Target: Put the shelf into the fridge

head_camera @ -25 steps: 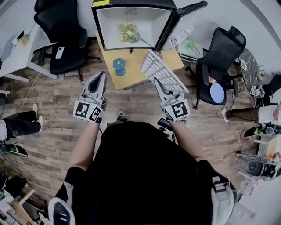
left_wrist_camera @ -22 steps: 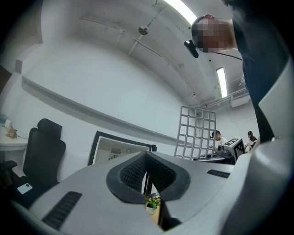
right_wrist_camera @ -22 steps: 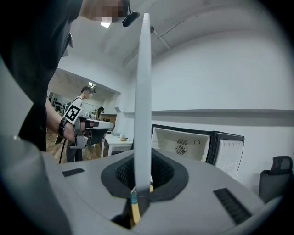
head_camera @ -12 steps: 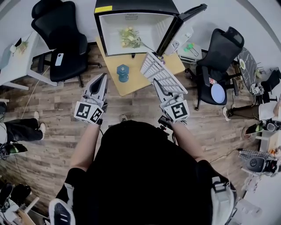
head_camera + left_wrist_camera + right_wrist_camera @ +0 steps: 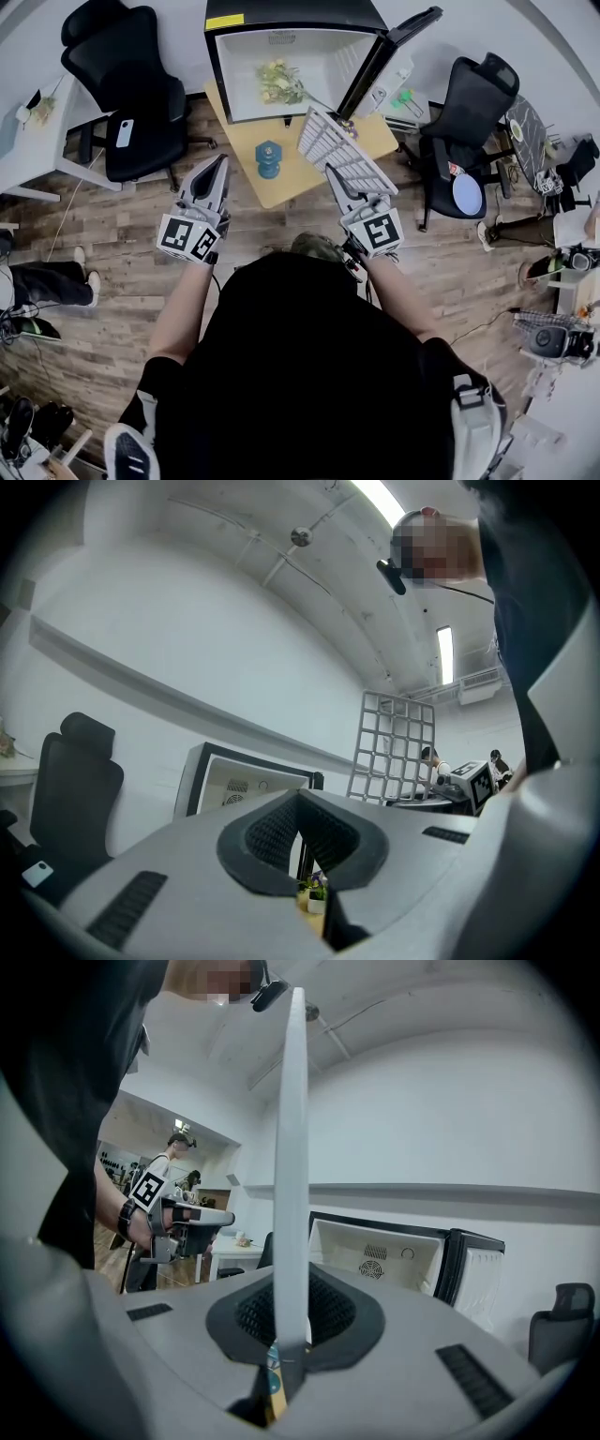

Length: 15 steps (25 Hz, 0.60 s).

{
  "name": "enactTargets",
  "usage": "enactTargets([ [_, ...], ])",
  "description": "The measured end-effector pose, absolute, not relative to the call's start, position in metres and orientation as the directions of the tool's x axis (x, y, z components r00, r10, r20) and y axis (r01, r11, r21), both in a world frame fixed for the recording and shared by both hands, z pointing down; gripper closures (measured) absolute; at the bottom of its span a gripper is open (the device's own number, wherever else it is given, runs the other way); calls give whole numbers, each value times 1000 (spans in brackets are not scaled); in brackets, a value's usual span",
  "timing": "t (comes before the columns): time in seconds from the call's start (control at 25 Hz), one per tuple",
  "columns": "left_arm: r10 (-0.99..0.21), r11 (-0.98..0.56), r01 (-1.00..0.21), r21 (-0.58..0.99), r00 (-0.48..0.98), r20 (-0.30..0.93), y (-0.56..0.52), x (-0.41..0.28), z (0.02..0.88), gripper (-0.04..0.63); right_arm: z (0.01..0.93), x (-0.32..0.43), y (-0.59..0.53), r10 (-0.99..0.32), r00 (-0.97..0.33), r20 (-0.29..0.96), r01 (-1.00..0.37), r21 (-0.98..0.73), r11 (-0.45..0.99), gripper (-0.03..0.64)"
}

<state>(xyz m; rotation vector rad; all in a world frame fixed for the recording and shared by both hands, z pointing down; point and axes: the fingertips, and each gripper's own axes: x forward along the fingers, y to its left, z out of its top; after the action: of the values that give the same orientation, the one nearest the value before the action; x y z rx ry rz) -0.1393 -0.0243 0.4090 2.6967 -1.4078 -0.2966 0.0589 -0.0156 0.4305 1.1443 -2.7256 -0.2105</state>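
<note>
A white wire-grid shelf (image 5: 339,153) is held up on edge over the wooden table (image 5: 291,173), its near corner clamped in my right gripper (image 5: 336,175), which is shut on it. From the right gripper view the shelf (image 5: 291,1166) rises edge-on between the jaws. The mini fridge (image 5: 281,56) stands open at the back of the table, its door (image 5: 384,52) swung to the right, with flowers (image 5: 277,80) inside. My left gripper (image 5: 217,169) hangs left of the table, shut and empty. The shelf (image 5: 394,747) shows as a grid in the left gripper view.
A blue bottle-like object (image 5: 269,157) stands on the table in front of the fridge. Black office chairs stand at the left (image 5: 131,84) and right (image 5: 464,112). A white desk (image 5: 37,131) is far left. Clutter lies along the right edge.
The view has shifted a little toward the fridge. The shelf stays in my right gripper, angled slightly closer to the fridge opening. The left gripper has barely moved.
</note>
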Motion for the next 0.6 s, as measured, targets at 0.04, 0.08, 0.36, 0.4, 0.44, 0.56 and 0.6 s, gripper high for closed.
enactTargets([
  [0.04, -818, -575, -801, 165, 560, -133, -25, -139, 409, 578, 430, 57, -17, -716, -690, 108, -690, 199, 695, 578],
  [0.08, -818, -575, -800, 168, 560, -134, -26, -139, 409, 578, 431, 56, -18, -714, -691, 110, -689, 199, 697, 578],
  [0.36, -822, -570, -804, 168, 556, -125, -40, -138, 413, 578, 435, 51, -36, -702, -704, 105, -682, 173, 710, 578],
  [0.4, -824, -567, -806, 168, 553, -124, -43, -137, 414, 578, 435, 51, -39, -700, -707, 103, -681, 170, 713, 578],
  [0.44, -826, -564, -809, 168, 550, -123, -46, -136, 414, 578, 436, 52, -42, -698, -708, 103, -680, 166, 714, 578],
  [0.56, -830, -558, -813, 166, 544, -123, -55, -132, 412, 578, 437, 54, -53, -693, -713, 107, -674, 165, 720, 578],
  [0.6, -831, -557, -814, 164, 543, -123, -58, -131, 411, 578, 437, 56, -57, -692, -714, 107, -673, 164, 721, 578],
])
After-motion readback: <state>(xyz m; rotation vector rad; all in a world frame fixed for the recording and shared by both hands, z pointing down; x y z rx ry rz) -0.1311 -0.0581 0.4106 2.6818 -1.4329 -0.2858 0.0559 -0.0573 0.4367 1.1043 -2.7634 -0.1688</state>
